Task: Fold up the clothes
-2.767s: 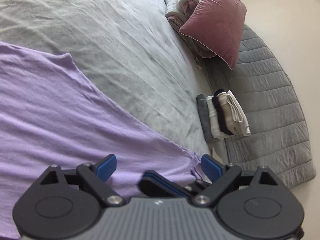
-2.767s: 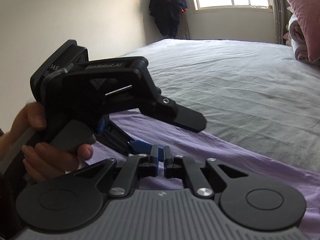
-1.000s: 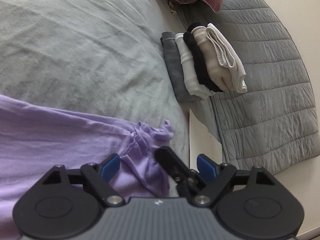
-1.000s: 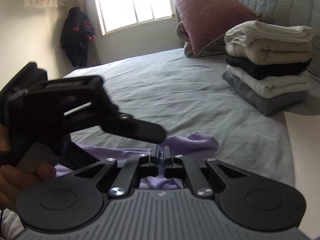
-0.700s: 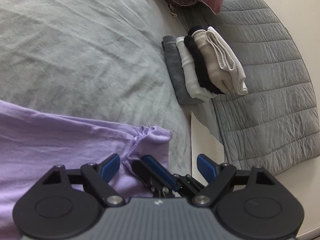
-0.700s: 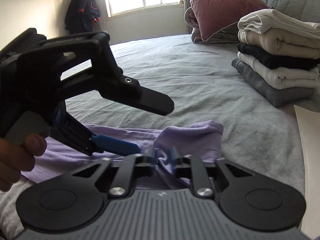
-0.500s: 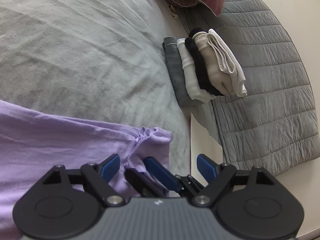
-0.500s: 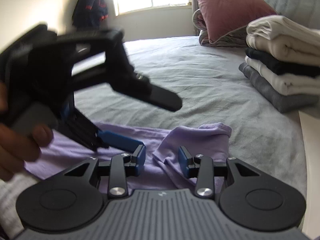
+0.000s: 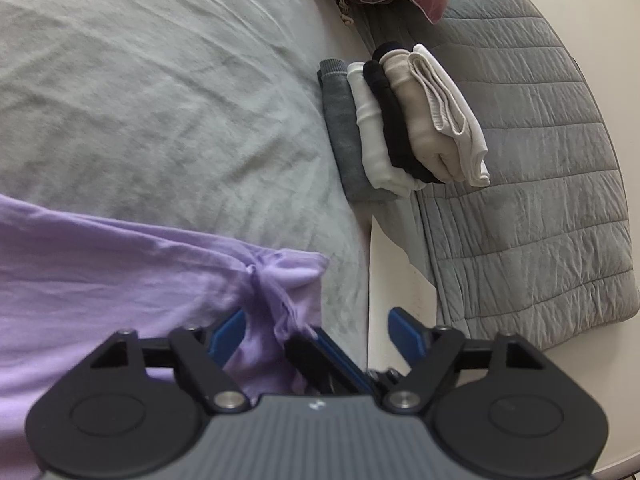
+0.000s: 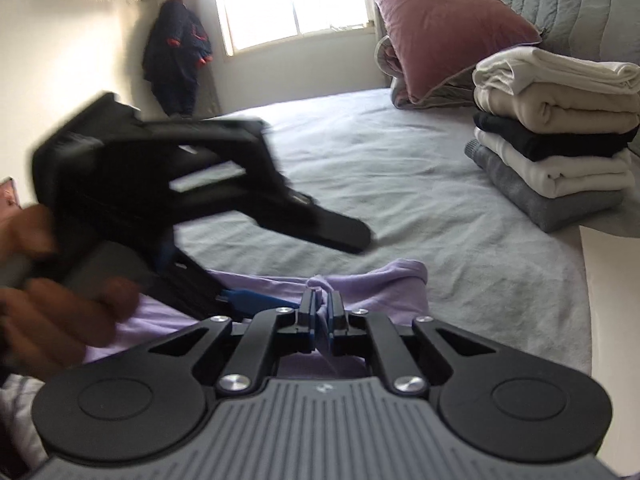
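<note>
My right hand-held gripper [image 10: 320,312]: jaws clamped on bunched corner of lilac garment [image 10: 384,284], fold of cloth pinched between pads. My left hand-held gripper [image 9: 316,332]: jaws closing, wide apart, same bunched corner and tip of right gripper between them, pads not pressing cloth. Garment spread flat on grey bed sheet [image 9: 160,100], corner near bed edge. Stack of folded clothes [image 9: 400,120] further along the edge, well apart from garment. Pink pillow [image 10: 444,24] behind stack.
</note>
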Tool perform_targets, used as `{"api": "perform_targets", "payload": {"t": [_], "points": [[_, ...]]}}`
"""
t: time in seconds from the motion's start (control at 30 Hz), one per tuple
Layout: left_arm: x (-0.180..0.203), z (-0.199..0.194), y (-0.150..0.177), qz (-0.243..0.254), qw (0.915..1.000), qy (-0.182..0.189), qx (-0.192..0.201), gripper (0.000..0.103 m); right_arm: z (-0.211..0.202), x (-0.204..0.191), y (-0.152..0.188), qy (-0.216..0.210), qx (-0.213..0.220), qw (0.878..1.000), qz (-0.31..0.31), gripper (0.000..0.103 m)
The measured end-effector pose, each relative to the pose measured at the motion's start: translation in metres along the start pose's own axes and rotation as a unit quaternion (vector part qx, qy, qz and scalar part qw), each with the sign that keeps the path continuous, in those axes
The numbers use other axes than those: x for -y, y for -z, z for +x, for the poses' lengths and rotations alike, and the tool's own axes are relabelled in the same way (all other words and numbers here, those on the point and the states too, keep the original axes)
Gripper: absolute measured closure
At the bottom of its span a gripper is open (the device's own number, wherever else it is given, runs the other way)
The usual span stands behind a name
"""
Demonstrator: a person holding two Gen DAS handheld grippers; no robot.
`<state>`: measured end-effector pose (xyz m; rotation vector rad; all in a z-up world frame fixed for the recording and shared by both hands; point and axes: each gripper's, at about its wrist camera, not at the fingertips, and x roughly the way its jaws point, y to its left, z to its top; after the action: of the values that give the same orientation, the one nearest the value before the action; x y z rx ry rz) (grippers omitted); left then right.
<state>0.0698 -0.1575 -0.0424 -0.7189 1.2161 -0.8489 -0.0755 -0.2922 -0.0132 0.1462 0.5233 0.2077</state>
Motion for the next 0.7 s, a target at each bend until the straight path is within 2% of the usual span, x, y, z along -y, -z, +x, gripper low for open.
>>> {"api": "perform_targets", "payload": {"t": [0.13, 0.2, 0.3, 0.37, 0.7], "points": [[0.001, 0.004, 0.003, -0.011, 0.9998, -0.007, 0.011, 0.052, -0.009, 0.0, -0.004, -0.023, 0.006, 1.0, 0.013, 0.098], [0.0, 0.002, 0.005, -0.014, 0.9994, -0.018, 0.027, 0.074, -0.011, 0.0, -0.005, -0.03, 0.007, 0.999, 0.017, 0.098], [0.0, -0.005, 0.009, -0.014, 0.9979, -0.033, 0.053, 0.093, -0.012, -0.001, -0.006, -0.032, 0.007, 0.999, 0.018, 0.097], [0.0, -0.011, 0.01, -0.012, 0.9967, -0.039, 0.07, 0.097, -0.012, -0.002, -0.006, -0.035, 0.007, 0.999, 0.019, 0.097], [0.005, -0.046, 0.016, 0.017, 0.9895, -0.068, 0.126, 0.1, -0.007, -0.022, -0.012, -0.064, 0.012, 0.998, 0.008, 0.097]]}}
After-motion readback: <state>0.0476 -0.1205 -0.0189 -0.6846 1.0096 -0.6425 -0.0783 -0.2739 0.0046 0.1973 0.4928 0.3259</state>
